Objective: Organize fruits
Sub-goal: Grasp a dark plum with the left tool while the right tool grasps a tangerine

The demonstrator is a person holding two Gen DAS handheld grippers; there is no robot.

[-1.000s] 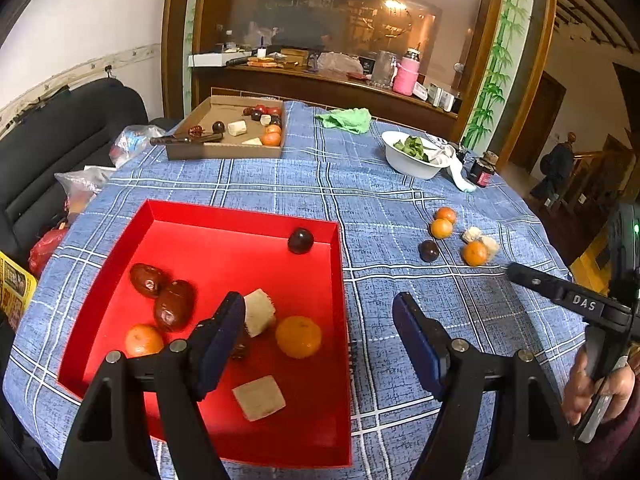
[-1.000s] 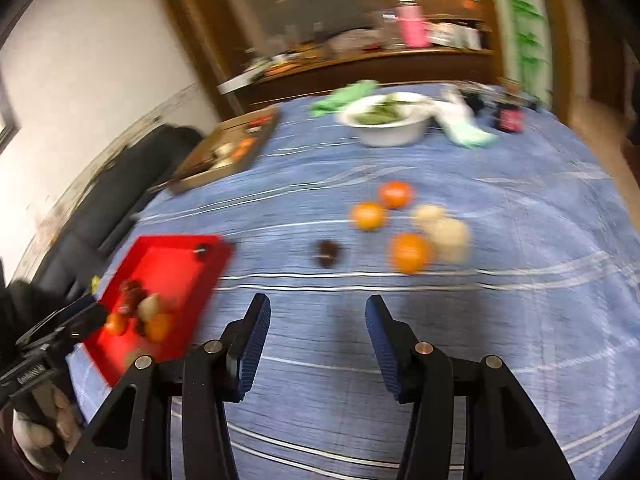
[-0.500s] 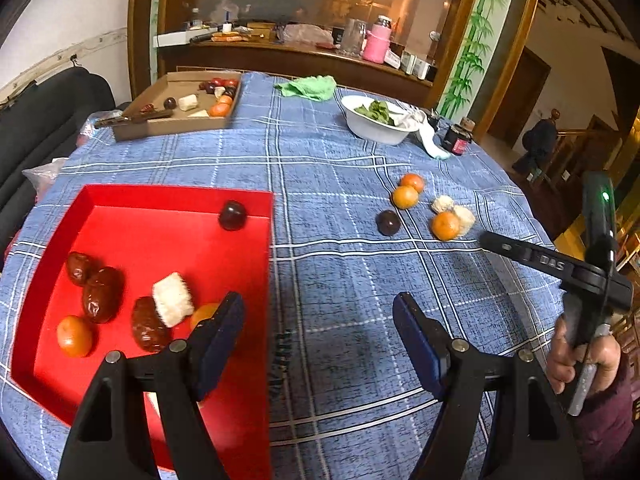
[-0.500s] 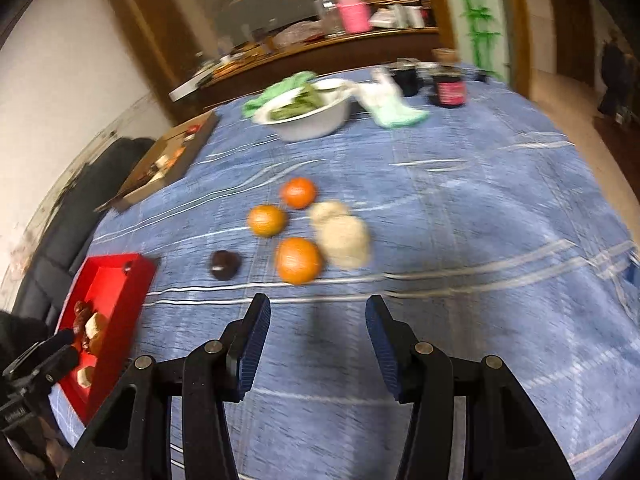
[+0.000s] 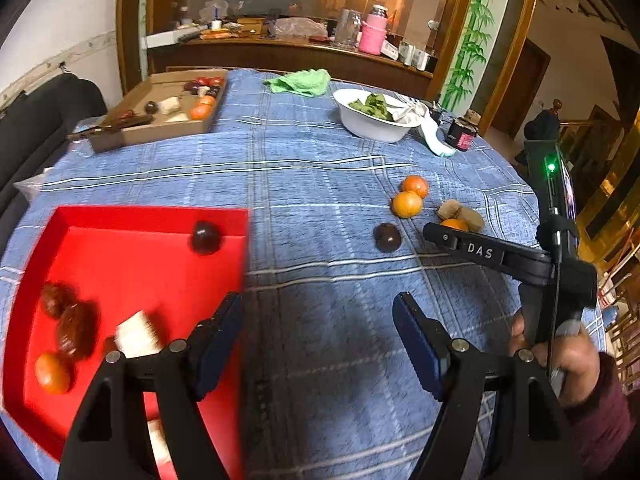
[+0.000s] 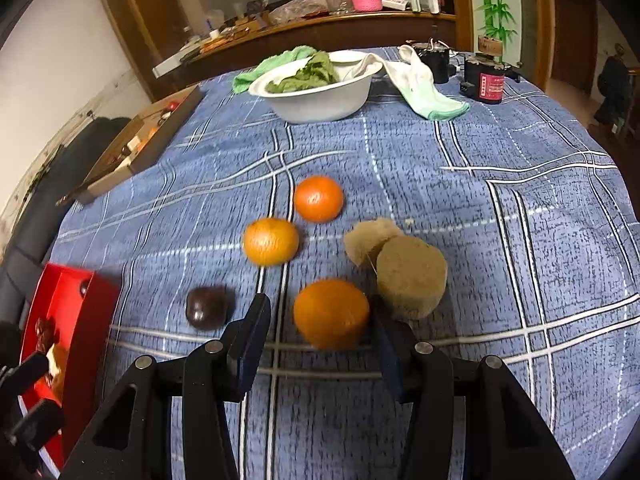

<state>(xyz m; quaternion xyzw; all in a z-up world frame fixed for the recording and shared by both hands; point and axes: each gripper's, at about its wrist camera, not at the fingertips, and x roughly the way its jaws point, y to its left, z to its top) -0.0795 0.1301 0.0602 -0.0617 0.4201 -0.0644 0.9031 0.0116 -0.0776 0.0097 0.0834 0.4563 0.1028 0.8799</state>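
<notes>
On the blue tablecloth (image 6: 520, 152), the right gripper (image 6: 320, 332) had come down around the nearest orange (image 6: 331, 313), its jaws closing but not yet pinching. Only the left view showed the red tray (image 5: 152, 216) well, beside the left gripper (image 5: 320, 340), whose fingers stayed wide apart, holding nothing.

Black left tool (image 5: 320, 344), navy pads, silver screws, maroon sleeve (image 5: 600, 420)
</notes>
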